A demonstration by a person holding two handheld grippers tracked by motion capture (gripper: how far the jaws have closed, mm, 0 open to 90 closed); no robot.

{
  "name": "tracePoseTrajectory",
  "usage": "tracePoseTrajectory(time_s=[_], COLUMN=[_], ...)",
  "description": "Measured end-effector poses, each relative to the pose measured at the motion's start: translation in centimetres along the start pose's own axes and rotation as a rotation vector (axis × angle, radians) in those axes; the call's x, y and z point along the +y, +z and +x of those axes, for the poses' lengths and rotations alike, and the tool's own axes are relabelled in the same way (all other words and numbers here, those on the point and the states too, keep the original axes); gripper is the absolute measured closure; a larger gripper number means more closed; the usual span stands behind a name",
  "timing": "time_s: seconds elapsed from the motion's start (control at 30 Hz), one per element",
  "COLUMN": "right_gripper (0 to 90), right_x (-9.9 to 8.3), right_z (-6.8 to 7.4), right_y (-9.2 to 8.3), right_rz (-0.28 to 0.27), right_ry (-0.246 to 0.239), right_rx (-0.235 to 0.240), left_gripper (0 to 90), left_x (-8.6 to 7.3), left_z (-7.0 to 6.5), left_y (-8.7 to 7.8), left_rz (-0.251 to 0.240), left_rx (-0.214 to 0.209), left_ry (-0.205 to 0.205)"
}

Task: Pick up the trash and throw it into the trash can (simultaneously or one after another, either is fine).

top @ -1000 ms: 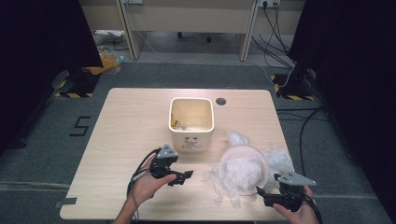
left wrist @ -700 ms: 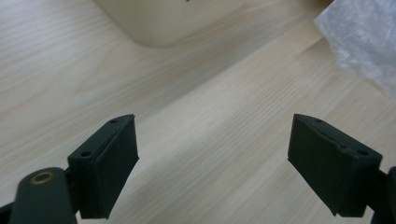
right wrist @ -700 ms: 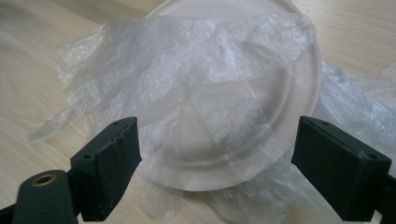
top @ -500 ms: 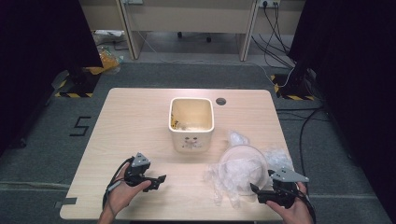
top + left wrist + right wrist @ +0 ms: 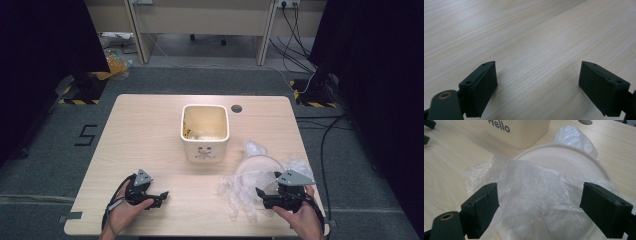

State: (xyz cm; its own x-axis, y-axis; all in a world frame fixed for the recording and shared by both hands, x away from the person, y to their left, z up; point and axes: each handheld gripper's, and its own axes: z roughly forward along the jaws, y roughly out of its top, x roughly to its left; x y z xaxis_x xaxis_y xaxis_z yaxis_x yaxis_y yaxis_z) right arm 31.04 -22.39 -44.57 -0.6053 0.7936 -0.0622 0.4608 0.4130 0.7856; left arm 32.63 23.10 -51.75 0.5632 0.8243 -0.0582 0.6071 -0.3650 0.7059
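A cream square bin (image 5: 205, 132) printed "Hello" (image 5: 519, 132) stands in the middle of the wooden table (image 5: 145, 130). To its right lies a white round plate (image 5: 262, 165) (image 5: 564, 157) with crumpled clear plastic film (image 5: 240, 192) (image 5: 531, 185) draped over its near side. My right gripper (image 5: 261, 196) (image 5: 539, 210) points left at the film, jaws wide open, the film lying loose between and below them. My left gripper (image 5: 160, 196) (image 5: 537, 90) is low over bare wood at the near left, open and holding nothing.
A round cable hole (image 5: 236, 108) sits in the tabletop behind the bin. More film (image 5: 300, 167) spreads right of the plate toward the table's right edge. Dark carpet, cables and desk legs surround the table.
My left hand has drawn back from near the bin to the near left of the table and sunk lower. My right hand has shifted left, closer over the film. Both stay open.
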Motion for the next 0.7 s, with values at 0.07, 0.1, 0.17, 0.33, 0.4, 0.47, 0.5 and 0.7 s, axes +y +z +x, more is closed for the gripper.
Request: tracePoseTrajectory(time_s=[0.07, 0.1, 0.17, 0.33, 0.4, 0.47, 0.5, 0.7], right_gripper=[15.1, 15.1, 15.2, 15.2, 15.2, 15.2, 15.2, 19.6], right_x=[0.3, 0.5, 0.7, 0.6, 0.5, 0.3, 0.3, -0.2], right_z=[0.1, 0.2, 0.4, 1.1, 1.2, 1.2, 1.2, 0.9], right_y=[0.5, 0.8, 1.3, 2.4, 2.8, 3.1, 3.1, 3.4], right_rz=[0.007, 0.011, 0.022, 0.055, 0.067, 0.081, 0.081, 0.095], right_ry=[-0.023, -0.035, -0.050, -0.116, -0.117, -0.125, -0.125, -0.095], right_rx=[-0.018, -0.024, -0.051, -0.141, -0.134, -0.155, -0.155, -0.170], left_gripper=[14.4, 12.7, 13.2, 12.8, 12.7, 12.8, 12.7, 12.8], left_x=[-0.5, -0.6, -0.6, -0.6, -0.6, -0.6, -0.6, -0.6], left_z=[0.3, 0.4, 0.5, 0.5, 0.5, 0.5, 0.5, 0.5], left_y=[0.1, 0.2, 0.2, 0.2, 0.1, 0.2, 0.2, 0.2], left_rz=[-0.035, -0.051, -0.054, -0.049, -0.047, -0.048, -0.048, -0.048], left_rx=[0.022, 0.024, 0.032, 0.033, 0.033, 0.033, 0.033, 0.033], left_ry=[0.024, 0.014, 0.004, 0.011, 0.012, 0.011, 0.011, 0.011])
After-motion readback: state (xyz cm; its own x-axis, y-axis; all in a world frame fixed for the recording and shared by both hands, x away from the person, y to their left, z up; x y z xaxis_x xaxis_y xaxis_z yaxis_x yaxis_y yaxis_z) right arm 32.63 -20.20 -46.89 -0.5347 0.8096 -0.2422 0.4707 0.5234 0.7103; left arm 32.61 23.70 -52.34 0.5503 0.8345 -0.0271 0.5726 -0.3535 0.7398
